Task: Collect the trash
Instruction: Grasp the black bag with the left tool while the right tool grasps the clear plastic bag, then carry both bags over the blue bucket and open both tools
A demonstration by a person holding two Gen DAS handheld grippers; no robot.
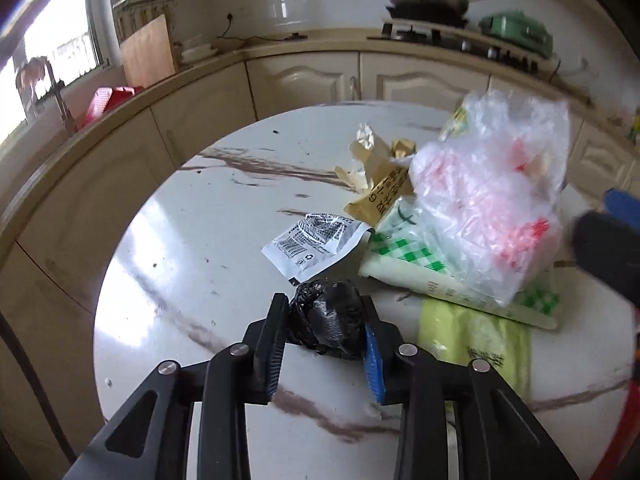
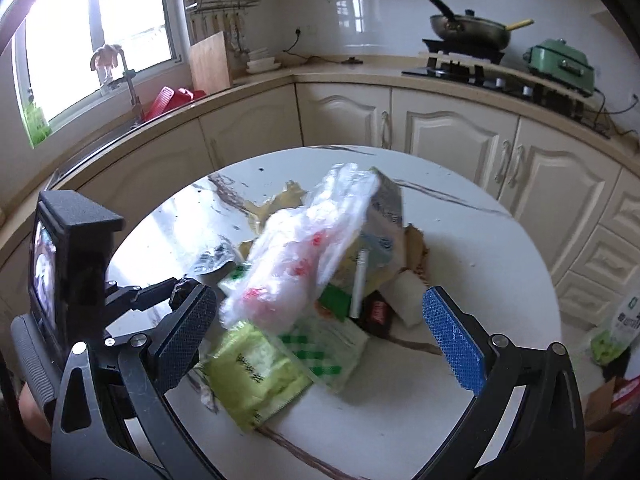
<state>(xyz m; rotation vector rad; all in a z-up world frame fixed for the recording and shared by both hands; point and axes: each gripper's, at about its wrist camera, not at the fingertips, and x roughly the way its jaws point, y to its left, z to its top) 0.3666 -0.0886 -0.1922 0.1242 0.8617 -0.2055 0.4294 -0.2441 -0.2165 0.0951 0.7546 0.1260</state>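
A crumpled black plastic wad [image 1: 332, 322] lies near the front of the round marble table [image 1: 180, 260], and my left gripper [image 1: 323, 308] is shut on it, both pads pressing its sides. To its right lies a trash pile: a clear bag with red print [image 1: 492, 200], a white barcode sachet [image 1: 316, 240], a brown paper wrapper [image 1: 380, 188], a green-checked packet [image 1: 400, 256] and a yellow-green packet [image 1: 472, 336]. My right gripper [image 2: 316, 300] stands wide open just above the clear bag [image 2: 296, 264] and the yellow-green packet [image 2: 256, 368], holding nothing.
Cream cabinets and a countertop curve behind the table [image 2: 460, 248]. A wok [image 2: 468, 28] on a stove and a green appliance [image 2: 560, 64] stand at the back right. A cardboard box [image 2: 608, 400] sits on the floor at the right.
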